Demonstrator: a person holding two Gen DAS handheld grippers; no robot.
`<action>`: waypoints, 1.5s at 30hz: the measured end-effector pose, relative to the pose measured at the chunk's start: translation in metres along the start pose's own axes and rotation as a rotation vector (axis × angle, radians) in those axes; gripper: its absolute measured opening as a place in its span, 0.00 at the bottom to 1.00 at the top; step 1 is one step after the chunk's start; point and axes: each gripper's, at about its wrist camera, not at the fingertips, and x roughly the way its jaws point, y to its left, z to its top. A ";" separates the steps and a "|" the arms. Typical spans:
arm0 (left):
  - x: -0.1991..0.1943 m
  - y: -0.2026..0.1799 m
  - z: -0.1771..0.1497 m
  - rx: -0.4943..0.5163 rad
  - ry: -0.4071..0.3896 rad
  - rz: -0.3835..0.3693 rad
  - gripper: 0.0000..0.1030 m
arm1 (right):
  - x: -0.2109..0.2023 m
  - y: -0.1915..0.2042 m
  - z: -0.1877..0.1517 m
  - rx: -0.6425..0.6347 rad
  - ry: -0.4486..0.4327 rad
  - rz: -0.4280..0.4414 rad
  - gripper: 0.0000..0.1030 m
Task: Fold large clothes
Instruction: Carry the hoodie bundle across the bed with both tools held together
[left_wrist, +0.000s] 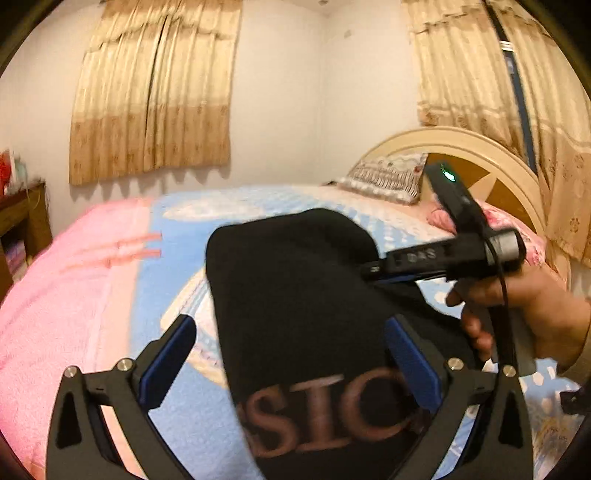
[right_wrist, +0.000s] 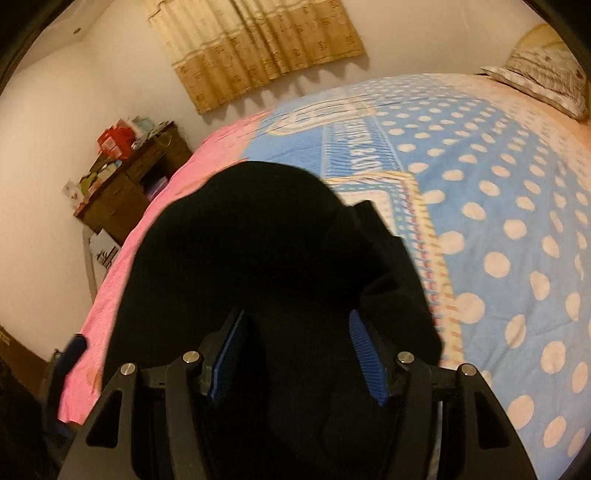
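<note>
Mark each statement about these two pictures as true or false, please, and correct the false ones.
1. The black garment carries printed letters. True.
2. The left gripper is shut tight on the garment. False: its jaws stand wide apart, with the cloth between them.
3. The bed cover is blue with pale dots. True.
4. The right gripper is shut. False: its blue pads are spread, with black cloth between them.
5. The curtains are dark green. False: they are tan and gold.
6. A pillow lies by the headboard. True.
</note>
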 end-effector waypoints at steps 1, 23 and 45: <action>0.008 0.004 0.001 -0.024 0.036 -0.012 1.00 | 0.003 -0.006 -0.003 -0.004 -0.017 -0.014 0.56; 0.048 -0.024 -0.001 0.025 0.220 0.008 1.00 | -0.009 -0.011 -0.017 -0.065 -0.163 -0.042 0.67; 0.028 0.008 0.001 -0.015 0.212 -0.063 1.00 | 0.015 -0.083 -0.037 0.254 -0.042 0.144 0.99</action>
